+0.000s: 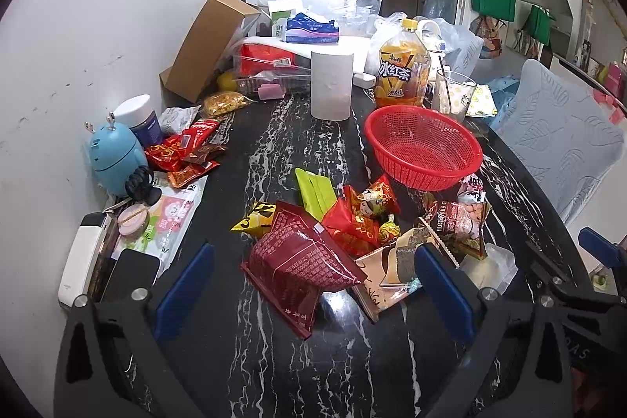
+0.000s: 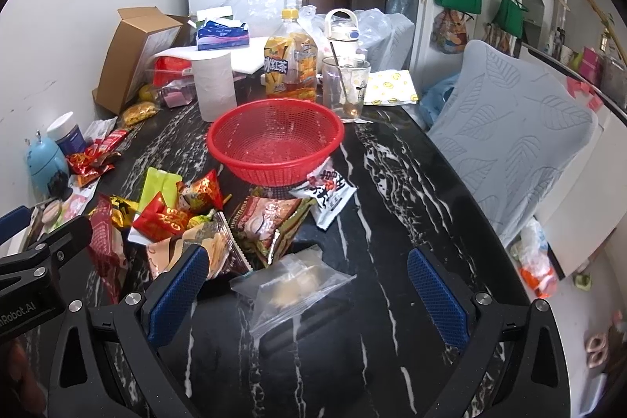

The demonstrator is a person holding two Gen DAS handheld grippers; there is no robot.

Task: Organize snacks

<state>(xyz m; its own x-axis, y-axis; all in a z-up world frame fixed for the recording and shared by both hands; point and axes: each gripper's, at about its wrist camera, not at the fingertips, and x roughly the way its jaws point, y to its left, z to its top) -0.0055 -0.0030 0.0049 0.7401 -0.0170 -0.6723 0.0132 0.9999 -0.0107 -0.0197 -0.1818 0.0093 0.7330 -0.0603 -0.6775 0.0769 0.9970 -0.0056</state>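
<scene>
A heap of shiny snack packets (image 1: 337,230) lies on the black, white-streaked stone counter (image 2: 392,190), just in front of a round red mesh basket (image 2: 274,143) with nothing in it. The biggest is a crinkly dark red bag (image 1: 301,261); one flat, clear plastic bag (image 2: 294,285) sits a little apart. The left tool (image 1: 313,285) is spread wide around the dark red bag, gripping nothing. The right tool (image 2: 309,288) is spread wide around the clear bag.
</scene>
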